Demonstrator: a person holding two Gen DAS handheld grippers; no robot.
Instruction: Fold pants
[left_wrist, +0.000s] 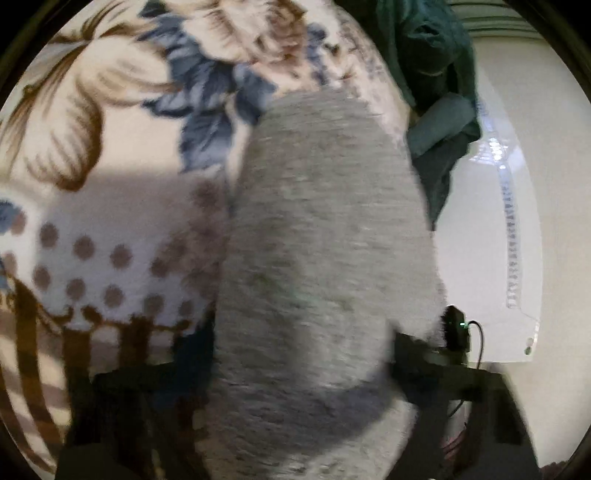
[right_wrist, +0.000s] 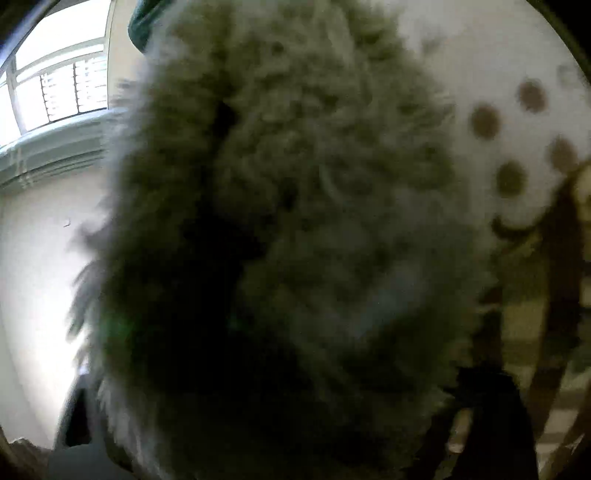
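Grey fleece pants (left_wrist: 317, 258) run from the bottom of the left wrist view up across a floral blanket (left_wrist: 110, 147). They pass between my left gripper's (left_wrist: 295, 398) black fingers (left_wrist: 122, 398), which are closed on the cloth. In the right wrist view the same fuzzy pants (right_wrist: 288, 240) fill most of the frame, dark and very close to the lens. My right gripper (right_wrist: 295, 424) is mostly buried in them; only one dark finger (right_wrist: 495, 413) shows at the lower right. Its jaws appear shut on the fabric.
The blanket with brown dots (right_wrist: 509, 147) and brown stripes covers the surface. A dark green garment (left_wrist: 436, 74) lies at its far edge. A white wall (left_wrist: 491, 240) and a window (right_wrist: 55, 85) lie beyond. A small black device (left_wrist: 458, 328) with a cable shows.
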